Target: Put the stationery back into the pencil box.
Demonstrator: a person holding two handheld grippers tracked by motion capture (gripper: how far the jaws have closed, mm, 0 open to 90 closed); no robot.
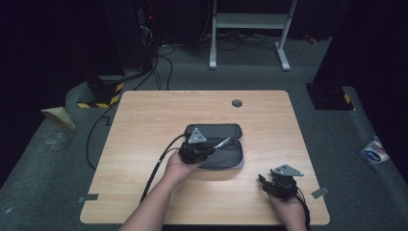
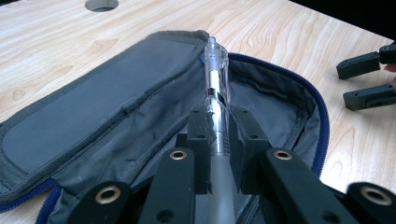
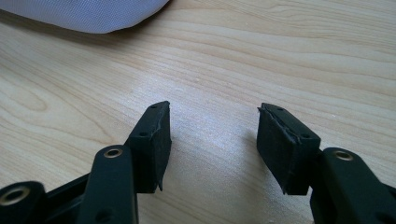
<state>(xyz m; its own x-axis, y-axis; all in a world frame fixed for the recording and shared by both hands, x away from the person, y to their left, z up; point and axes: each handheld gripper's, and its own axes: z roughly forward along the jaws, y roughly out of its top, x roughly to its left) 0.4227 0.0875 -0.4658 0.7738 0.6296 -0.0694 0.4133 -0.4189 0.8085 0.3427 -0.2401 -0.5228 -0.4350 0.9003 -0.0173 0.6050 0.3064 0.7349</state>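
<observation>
The left claw (image 2: 217, 140) is clamped on a clear-barrelled pen (image 2: 217, 79), its pads pressing the barrel from both sides, and the pen points out over the open grey pencil case (image 2: 93, 116) with the blue zip edge. That case lies flat near the middle of the wooden desk (image 1: 144, 110), its flap folded back (the lining inside looks bare from here). In the high view the pen (image 1: 222, 142) hangs above the case's lower half. The right claw (image 3: 212, 144) sits low over bare wood off to the case's right, jaws parted with nothing between them, well apart from the pen.
</observation>
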